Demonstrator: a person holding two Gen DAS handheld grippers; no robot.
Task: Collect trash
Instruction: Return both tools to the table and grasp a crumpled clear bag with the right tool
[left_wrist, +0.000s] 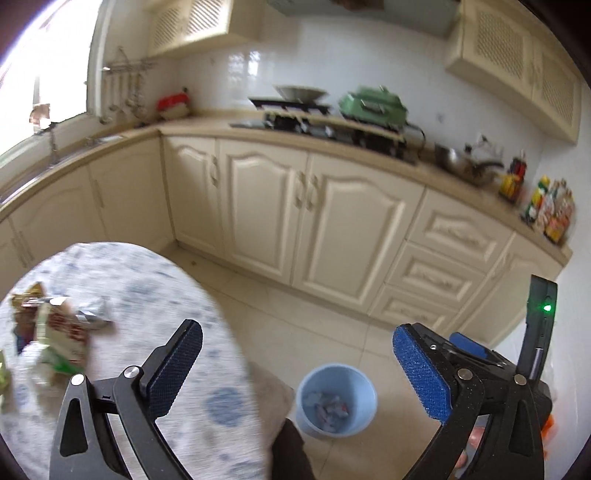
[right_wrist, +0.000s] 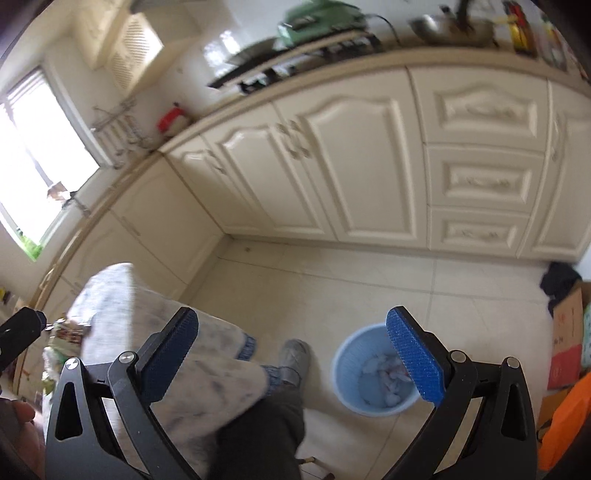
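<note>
A pile of crumpled snack wrappers (left_wrist: 51, 332) lies on the round table (left_wrist: 155, 291) with a blue-patterned cloth, at the left of the left wrist view. A light blue bin (left_wrist: 336, 398) with crumpled trash inside stands on the floor right of the table; it also shows in the right wrist view (right_wrist: 373, 369). My left gripper (left_wrist: 299, 369) is open and empty, above the table edge and the bin. My right gripper (right_wrist: 295, 362) is open and empty, over the floor near the bin. The wrappers show at the left edge of the right wrist view (right_wrist: 62, 339).
Cream kitchen cabinets (left_wrist: 332, 206) run along the back with a stove (left_wrist: 325, 122), pans and bottles on the counter. The person's leg and grey shoe (right_wrist: 293, 358) stand left of the bin. Cardboard boxes (right_wrist: 569, 336) and an orange bag (right_wrist: 565, 424) sit at the right.
</note>
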